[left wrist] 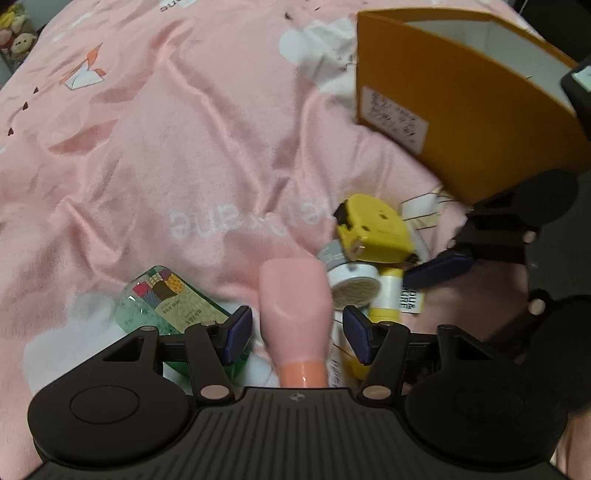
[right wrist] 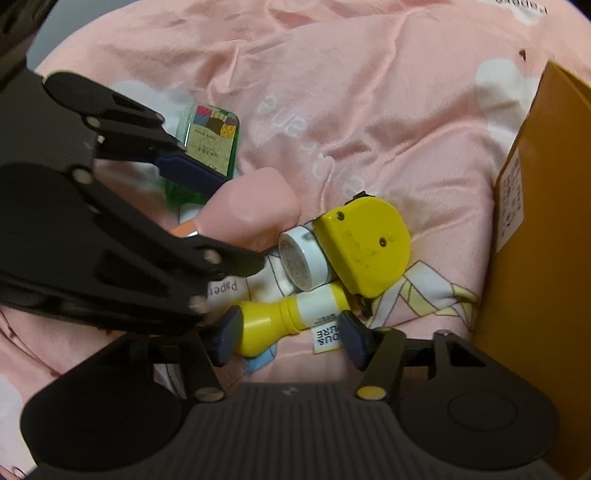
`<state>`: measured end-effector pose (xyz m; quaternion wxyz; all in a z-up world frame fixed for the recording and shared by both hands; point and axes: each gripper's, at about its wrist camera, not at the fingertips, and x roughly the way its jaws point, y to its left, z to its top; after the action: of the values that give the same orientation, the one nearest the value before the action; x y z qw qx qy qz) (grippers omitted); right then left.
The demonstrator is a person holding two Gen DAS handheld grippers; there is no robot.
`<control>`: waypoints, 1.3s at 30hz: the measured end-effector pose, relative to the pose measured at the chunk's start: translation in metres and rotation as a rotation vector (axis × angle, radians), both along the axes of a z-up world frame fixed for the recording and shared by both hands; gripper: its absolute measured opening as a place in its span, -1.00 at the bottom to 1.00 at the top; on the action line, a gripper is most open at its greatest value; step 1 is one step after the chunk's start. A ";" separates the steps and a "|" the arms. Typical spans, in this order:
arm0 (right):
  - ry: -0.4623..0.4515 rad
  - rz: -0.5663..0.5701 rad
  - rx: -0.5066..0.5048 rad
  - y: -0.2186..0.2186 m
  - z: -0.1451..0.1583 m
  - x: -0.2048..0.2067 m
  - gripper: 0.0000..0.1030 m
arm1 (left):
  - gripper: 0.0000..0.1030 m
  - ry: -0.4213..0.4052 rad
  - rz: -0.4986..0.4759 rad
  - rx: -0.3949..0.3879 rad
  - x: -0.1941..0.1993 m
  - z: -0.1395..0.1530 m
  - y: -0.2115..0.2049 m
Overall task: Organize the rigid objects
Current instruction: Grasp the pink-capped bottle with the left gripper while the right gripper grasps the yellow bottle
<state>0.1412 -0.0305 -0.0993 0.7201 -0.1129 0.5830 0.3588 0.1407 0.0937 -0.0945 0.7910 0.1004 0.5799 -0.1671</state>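
Observation:
A pile of small items lies on a pink bedsheet (left wrist: pixel 166 166). My left gripper (left wrist: pixel 297 334) is open, its fingers on either side of a pink bottle (left wrist: pixel 295 306), which also shows in the right wrist view (right wrist: pixel 255 206). My right gripper (right wrist: pixel 291 338) is open around a yellow bottle (right wrist: pixel 291 314) with a white label, also in the left wrist view (left wrist: pixel 388 295). Beside them lie a yellow tape measure (left wrist: pixel 373 229) (right wrist: pixel 365 243), a white round jar (left wrist: pixel 354 286) (right wrist: pixel 301 258) and a green bottle (left wrist: pixel 170 306) (right wrist: pixel 210 140) with a patchwork label.
An orange cardboard box (left wrist: pixel 469 122) stands open at the right, close to the pile; its side fills the right edge of the right wrist view (right wrist: pixel 535 258). Plush toys (left wrist: pixel 16 33) sit at the far left beyond the bed. The sheet is wrinkled.

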 end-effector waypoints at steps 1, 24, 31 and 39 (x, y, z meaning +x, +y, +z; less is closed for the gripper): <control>0.010 -0.009 0.006 0.000 -0.001 0.001 0.26 | 0.15 0.006 0.003 0.004 0.002 -0.002 -0.002; 0.037 -0.103 -0.004 0.009 -0.024 0.021 -0.34 | -0.05 0.006 0.123 -0.039 0.011 0.001 0.002; -0.003 -0.079 0.086 -0.001 0.001 0.004 -0.53 | -0.05 -0.086 0.215 -0.088 -0.016 0.033 0.006; -0.110 -0.053 0.187 -0.015 0.045 -0.011 -0.60 | -0.06 -0.218 0.335 -0.155 -0.047 0.064 0.009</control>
<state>0.1300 -0.0460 -0.0547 0.7677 -0.0493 0.5094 0.3857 0.0932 0.1030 -0.0305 0.8712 -0.0410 0.4849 -0.0653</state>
